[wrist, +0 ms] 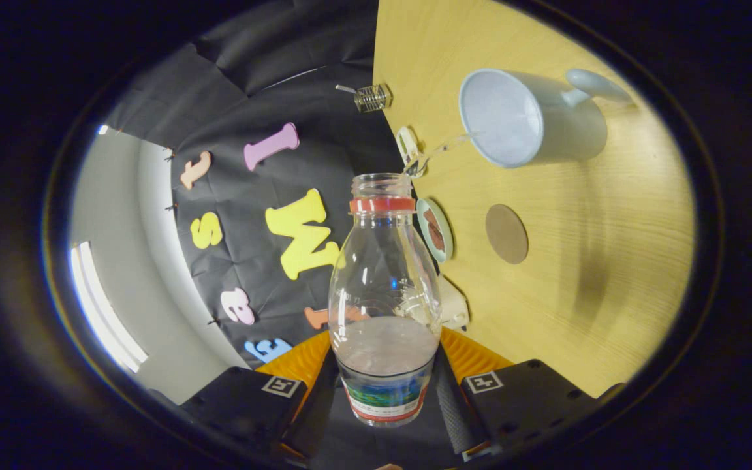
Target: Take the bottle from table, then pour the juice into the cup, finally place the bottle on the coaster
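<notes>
Nothing legible is showing. The bottle [384,300], which the gripper [384,391] is clamping between both fingers, is wearing a coloured label band too blurred to read, and square black-and-white marker tags [280,386] are sitting on the gripper's body without letters.

Claw-mounted camera, rolled sideways, close behind bottle [384,294].

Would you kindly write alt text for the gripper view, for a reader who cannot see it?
The tongs grip an open bottle with a little juice, tilted over a wooden table. Beyond it lie a white cup and a round coaster.
</notes>
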